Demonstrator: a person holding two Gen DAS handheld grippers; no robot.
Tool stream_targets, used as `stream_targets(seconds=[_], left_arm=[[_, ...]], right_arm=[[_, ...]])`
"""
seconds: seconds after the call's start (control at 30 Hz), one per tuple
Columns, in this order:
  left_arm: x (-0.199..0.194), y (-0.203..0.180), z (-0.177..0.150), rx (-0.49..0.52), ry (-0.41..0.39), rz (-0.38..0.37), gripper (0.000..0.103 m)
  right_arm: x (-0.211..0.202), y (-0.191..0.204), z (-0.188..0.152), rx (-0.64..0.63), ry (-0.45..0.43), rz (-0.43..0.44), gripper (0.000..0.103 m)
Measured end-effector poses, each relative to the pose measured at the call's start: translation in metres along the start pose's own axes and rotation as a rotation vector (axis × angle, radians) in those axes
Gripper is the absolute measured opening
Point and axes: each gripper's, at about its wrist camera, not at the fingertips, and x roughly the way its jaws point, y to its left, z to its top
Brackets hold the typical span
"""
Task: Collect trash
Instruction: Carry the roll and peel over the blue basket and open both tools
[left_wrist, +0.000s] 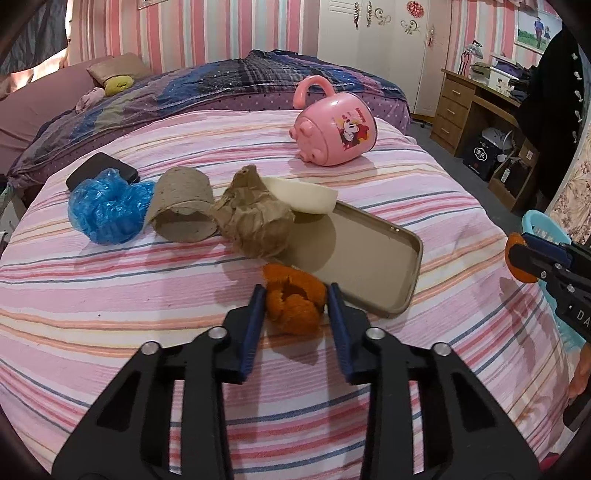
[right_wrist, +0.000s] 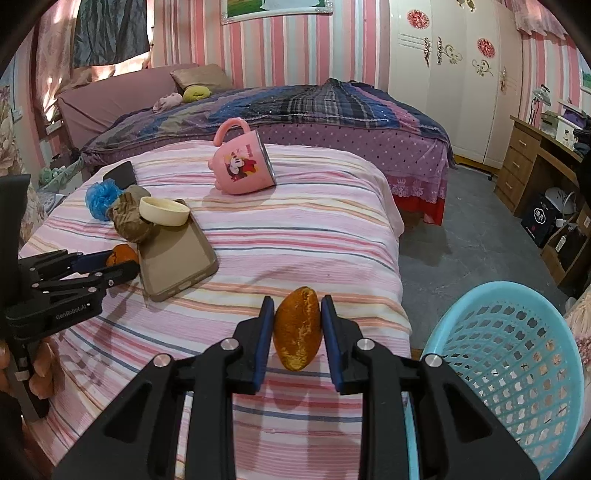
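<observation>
Right wrist view alone shows me the basket; right claw pinches one peel. Left claw, spread, straddles another peel on the bed.

Dim indoor light, soft shadows, strong fisheye warp, dark vignetted corners.

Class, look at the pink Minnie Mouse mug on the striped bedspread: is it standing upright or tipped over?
Tipped over. The pink mug lies on its side on the bedspread, handle pointing up and its rim facing sideways in the right wrist view.
</observation>
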Motion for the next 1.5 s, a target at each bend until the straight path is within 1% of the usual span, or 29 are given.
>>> stream_targets(seconds=[0.1, 0.23, 0.53, 0.93, 1.17, 1.23, 1.5], left_arm=[[-0.003, 0.001, -0.002, 0.008, 0.000, 0.001, 0.029], [-0.007, 0.001, -0.004, 0.026, -0.005, 0.021, 0.027], [-0.019, 0.002, -0.009, 0.030, -0.015, 0.074, 0.024], [-0.039, -0.004, -0.011, -0.007, -0.056, 0.093, 0.023], [-0.049, -0.019, -0.011, -0.005, -0.084, 0.105, 0.023], [-0.052, -0.025, -0.011, -0.004, -0.090, 0.099, 0.023], [-0.054, -0.055, -0.013, 0.006, -0.099, 0.071, 0.023]], right_arm=[[0.001, 0.004, 0.000, -0.008, -0.001, 0.001, 0.026], [0.001, 0.008, 0.001, -0.017, 0.000, 0.001, 0.026], [-0.005, 0.014, 0.001, -0.030, -0.021, 0.013, 0.026], [-0.019, 0.005, 0.001, -0.014, -0.050, 0.009, 0.026], [-0.031, -0.017, -0.002, 0.002, -0.066, -0.026, 0.027], [-0.036, -0.025, -0.004, 0.007, -0.071, -0.036, 0.027], [-0.057, -0.074, -0.016, 0.062, -0.082, -0.096, 0.027]])
